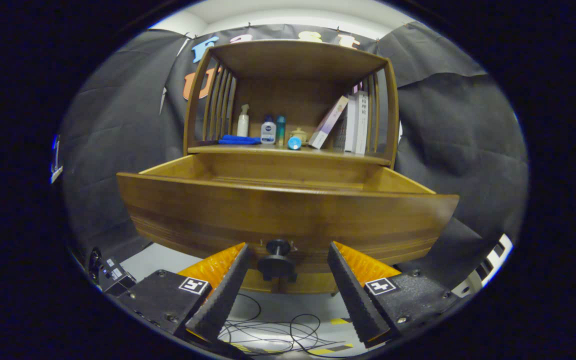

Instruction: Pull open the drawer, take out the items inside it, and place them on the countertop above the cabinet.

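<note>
Standing open in front of the gripper (285, 260), the brown wooden drawer (288, 217) is pulled out from the wooden cabinet (293, 65), and its curved front panel is just ahead of the fingers. The 2 fingers are spread apart; the small black round knob (278, 260) on the drawer front sits between them, and neither finger touches it. The inside of the drawer is seen only at a shallow angle, so I cannot tell what lies in it.

On the wooden countertop (348, 154) above the drawer, beyond the fingers, there are several things: a folded blue cloth (238, 140), a white spray bottle (243, 121), a white bottle with a dark blue label (268, 131), a slim teal bottle (280, 129), a small cream jar with a lid (298, 135) and a blue round cap (294, 143) lying in front. At the right side, a book with a pale cover (329, 122) leans against 2 or 3 upright white books (359, 122).

Below the drawer, thin black cables (278, 332) lie loose on the pale floor (158, 257), between and under the fingers. A small black box (113, 275) stands near the left finger.
</note>
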